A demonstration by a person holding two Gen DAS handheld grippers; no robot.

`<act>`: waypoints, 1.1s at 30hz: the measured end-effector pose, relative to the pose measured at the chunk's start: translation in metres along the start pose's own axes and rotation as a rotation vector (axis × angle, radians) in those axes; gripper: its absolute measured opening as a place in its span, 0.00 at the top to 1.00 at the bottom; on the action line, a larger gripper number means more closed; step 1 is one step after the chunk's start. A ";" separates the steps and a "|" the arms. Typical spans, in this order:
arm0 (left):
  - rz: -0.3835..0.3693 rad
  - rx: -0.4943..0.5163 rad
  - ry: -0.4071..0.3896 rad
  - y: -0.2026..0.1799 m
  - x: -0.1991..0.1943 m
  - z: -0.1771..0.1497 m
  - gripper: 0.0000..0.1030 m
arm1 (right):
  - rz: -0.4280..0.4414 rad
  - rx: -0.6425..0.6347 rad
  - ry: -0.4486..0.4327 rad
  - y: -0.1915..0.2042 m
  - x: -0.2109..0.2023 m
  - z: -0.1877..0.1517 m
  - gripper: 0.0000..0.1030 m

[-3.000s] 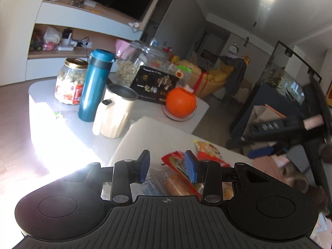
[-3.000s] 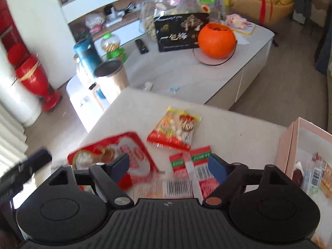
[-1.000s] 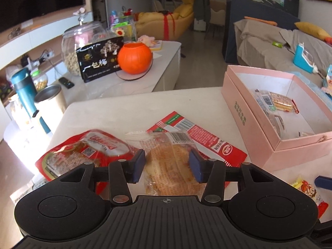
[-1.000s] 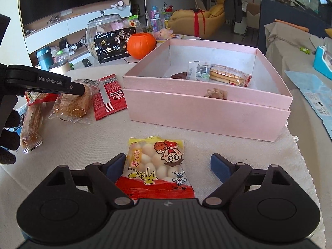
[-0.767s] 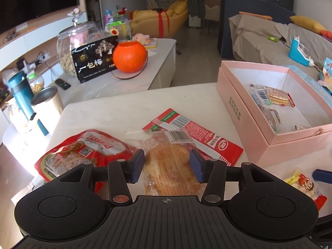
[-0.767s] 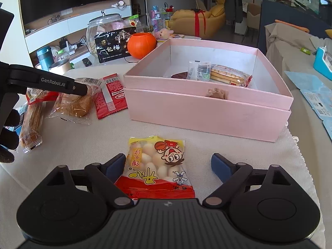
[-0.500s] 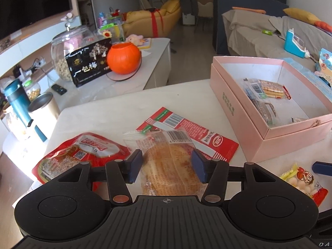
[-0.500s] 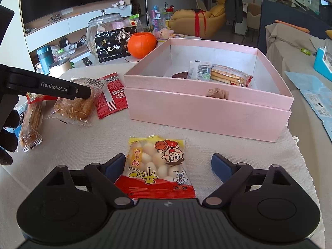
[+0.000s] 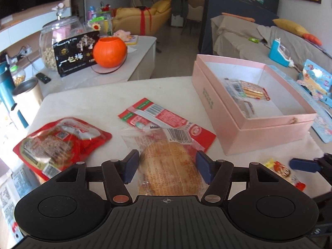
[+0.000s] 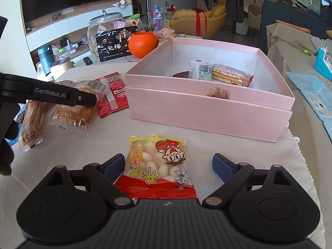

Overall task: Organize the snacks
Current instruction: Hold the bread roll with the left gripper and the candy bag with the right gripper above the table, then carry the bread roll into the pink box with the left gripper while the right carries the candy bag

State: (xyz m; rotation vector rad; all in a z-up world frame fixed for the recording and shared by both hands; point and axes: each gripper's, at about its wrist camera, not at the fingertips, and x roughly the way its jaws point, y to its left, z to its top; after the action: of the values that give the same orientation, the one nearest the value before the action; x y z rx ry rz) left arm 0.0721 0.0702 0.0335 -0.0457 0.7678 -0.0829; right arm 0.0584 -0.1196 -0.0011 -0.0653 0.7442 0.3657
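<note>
My left gripper (image 9: 167, 167) is open, with a clear-wrapped bread bun (image 9: 169, 166) lying on the table between its fingers. The bun also shows in the right wrist view (image 10: 76, 108). My right gripper (image 10: 168, 167) is open around a yellow-and-red bag of white candies (image 10: 157, 168), which lies flat on the cloth. An open pink box (image 10: 209, 103) stands just beyond it and holds a few wrapped snacks (image 10: 230, 74). The box is at the right in the left wrist view (image 9: 247, 124).
A red sausage pack (image 9: 60, 141) and a long red-and-green packet (image 9: 164, 120) lie by the bun. A wrapped pastry stick (image 10: 31, 122) lies at the left. Behind stands a low table with an orange pumpkin pot (image 9: 110, 51), a glass jar (image 9: 54, 41) and a metal mug (image 9: 27, 91).
My left gripper has opened wider around the bun and shifted a little forward. My right gripper has stayed open over the candy bag.
</note>
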 end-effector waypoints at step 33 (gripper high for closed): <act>-0.103 0.054 -0.001 -0.040 -0.082 -0.093 0.36 | 0.006 -0.214 0.126 -0.003 -0.053 0.014 0.46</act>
State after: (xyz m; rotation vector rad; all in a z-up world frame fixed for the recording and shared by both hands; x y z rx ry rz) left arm -0.0535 0.0367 0.0258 -0.0337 0.7619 -0.2012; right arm 0.0327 -0.1363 0.0442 -0.2899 0.8276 0.4492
